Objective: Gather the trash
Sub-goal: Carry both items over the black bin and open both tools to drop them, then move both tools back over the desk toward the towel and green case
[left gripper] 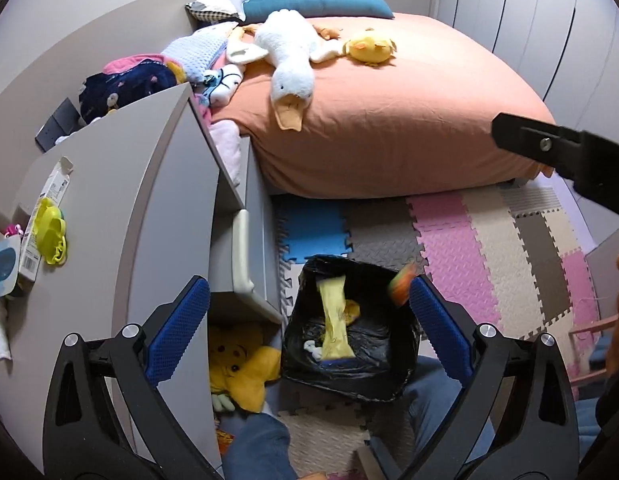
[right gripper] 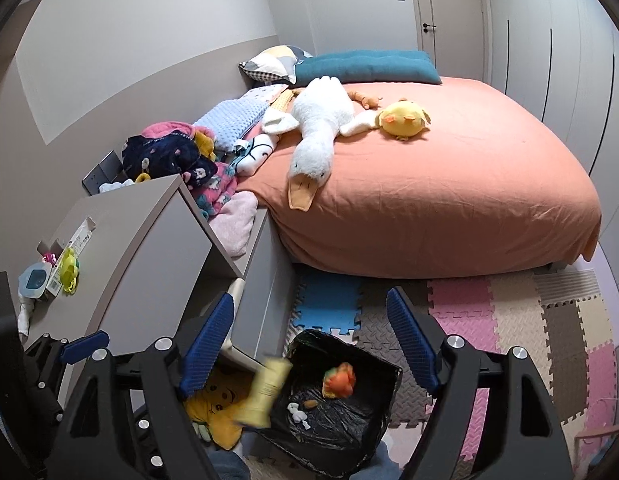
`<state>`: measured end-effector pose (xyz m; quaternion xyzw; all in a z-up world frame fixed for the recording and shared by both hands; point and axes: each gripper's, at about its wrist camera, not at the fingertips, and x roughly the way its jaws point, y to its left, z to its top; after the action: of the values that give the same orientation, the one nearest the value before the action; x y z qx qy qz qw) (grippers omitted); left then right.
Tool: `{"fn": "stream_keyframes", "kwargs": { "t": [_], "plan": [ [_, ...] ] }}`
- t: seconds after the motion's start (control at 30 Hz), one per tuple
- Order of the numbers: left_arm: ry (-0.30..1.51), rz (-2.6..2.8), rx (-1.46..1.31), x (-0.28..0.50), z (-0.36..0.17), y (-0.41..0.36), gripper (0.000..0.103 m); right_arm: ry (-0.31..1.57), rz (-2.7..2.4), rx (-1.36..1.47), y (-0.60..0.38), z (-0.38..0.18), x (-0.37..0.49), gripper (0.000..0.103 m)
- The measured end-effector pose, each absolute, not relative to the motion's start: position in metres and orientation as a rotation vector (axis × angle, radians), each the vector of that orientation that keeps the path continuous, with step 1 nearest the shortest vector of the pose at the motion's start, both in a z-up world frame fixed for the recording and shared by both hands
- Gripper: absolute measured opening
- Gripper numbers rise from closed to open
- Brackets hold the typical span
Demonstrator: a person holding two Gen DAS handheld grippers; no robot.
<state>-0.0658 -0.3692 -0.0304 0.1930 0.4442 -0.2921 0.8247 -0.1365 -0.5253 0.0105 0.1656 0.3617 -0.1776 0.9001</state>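
A bin lined with a black bag stands on the floor mats below both grippers. In the left wrist view a long yellow wrapper lies inside it, and a blurred orange-green piece is at its right rim. My left gripper is open above the bin, with nothing between its blue pads. My right gripper is open too. Below it a blurred yellow wrapper is at the bin's left edge, free of the pads. The orange-green piece and small white scraps lie in the bag.
A grey cabinet stands left of the bin, with a yellow-green toy and packaging on top. A yellow star plush lies on the floor beside the bin. Behind is a bed with plush toys. A person's jeans-clad legs flank the bin.
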Motion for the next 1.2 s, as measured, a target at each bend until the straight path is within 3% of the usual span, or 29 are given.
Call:
{"fn": "stream_keyframes", "kwargs": {
  "t": [1.2],
  "plan": [
    [0.859, -0.521, 0.314, -0.048, 0.002, -0.278, 0.097, 0.742, -0.233, 0.258, -0.442, 0.027, -0.098, 0.082]
  ]
}}
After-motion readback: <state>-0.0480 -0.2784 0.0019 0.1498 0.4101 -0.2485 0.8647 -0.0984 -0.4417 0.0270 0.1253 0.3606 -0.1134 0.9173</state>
